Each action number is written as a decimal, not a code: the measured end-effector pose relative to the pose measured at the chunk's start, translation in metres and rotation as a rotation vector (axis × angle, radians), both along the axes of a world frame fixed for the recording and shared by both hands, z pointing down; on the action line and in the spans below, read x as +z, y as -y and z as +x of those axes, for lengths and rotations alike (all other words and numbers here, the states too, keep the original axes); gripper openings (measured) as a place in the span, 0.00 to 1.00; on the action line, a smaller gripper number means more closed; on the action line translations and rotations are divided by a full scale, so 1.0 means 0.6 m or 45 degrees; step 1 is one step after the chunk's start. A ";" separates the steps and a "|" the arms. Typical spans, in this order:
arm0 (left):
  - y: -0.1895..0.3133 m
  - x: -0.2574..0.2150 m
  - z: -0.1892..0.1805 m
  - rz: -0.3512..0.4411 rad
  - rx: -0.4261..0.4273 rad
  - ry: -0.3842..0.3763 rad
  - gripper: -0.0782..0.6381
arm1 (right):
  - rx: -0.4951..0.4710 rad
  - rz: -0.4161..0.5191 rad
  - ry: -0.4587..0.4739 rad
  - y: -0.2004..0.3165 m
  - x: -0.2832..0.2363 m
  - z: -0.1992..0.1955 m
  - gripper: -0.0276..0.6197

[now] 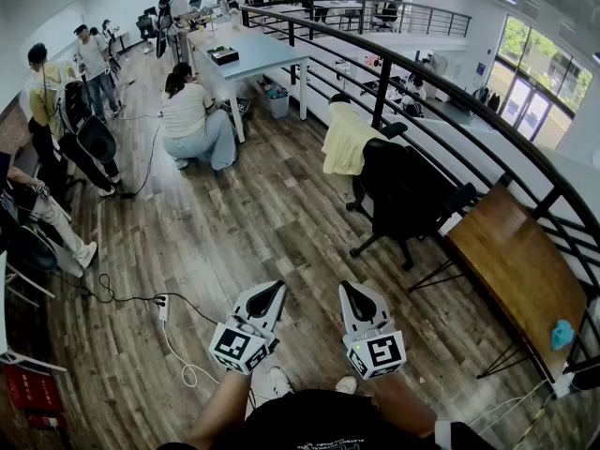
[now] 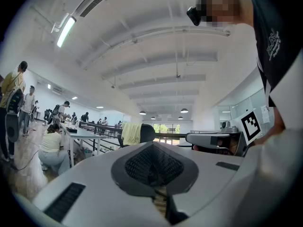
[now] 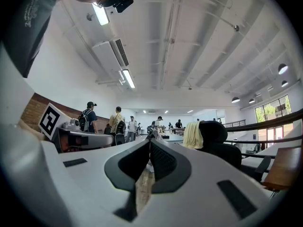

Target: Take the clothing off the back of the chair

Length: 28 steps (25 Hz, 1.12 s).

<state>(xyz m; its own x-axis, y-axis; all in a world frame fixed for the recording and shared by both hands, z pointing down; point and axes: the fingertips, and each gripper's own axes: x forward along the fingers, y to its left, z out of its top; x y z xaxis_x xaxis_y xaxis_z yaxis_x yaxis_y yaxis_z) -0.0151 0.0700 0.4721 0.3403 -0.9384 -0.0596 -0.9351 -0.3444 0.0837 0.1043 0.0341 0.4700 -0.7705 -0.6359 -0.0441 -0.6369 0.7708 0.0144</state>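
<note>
Claws of left gripper (image 1: 274, 289) and right gripper (image 1: 350, 289) are being held together, empty and level, at 6 o'clock in the head view. Yellow clothing (image 1: 345, 139) is being carried draped over the chair (image 1: 405, 193) back at 1 o'clock, well apart from both. Judged: task not begun; approach, grasp and lift-off are being awaited.

The person wears a black top (image 1: 328, 425) with a small white print on the chest (image 2: 273, 44). The pale shapes at the feet look like white shoes (image 1: 277, 381), though they are half hidden. A small dark camera (image 3: 118, 1) sits at the head. The left gripper (image 1: 270, 293) and the right gripper (image 1: 356, 295) have pale grey, wedge-shaped shells. Black ribbed pads (image 3: 163, 162) sit in dark surrounds on each. Each gripper carries a white cube (image 1: 242, 347) printed with black square markers.
</note>
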 end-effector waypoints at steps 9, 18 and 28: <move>-0.011 0.003 -0.022 -0.004 0.005 -0.003 0.12 | -0.015 0.015 -0.017 -0.012 0.001 -0.030 0.07; -0.016 0.011 -0.072 -0.003 0.047 0.017 0.12 | -0.015 0.027 0.052 -0.020 -0.002 -0.080 0.07; -0.009 0.026 -0.122 -0.002 0.154 0.003 0.12 | 0.084 0.033 -0.005 -0.024 0.006 -0.140 0.07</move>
<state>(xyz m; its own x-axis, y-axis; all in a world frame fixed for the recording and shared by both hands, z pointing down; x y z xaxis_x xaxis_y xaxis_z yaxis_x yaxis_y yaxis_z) -0.0886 0.0754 0.4880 0.4510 -0.8907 -0.0576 -0.8870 -0.4545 0.0821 0.0201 0.0488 0.4736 -0.7274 -0.6837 -0.0587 -0.6860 0.7267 0.0365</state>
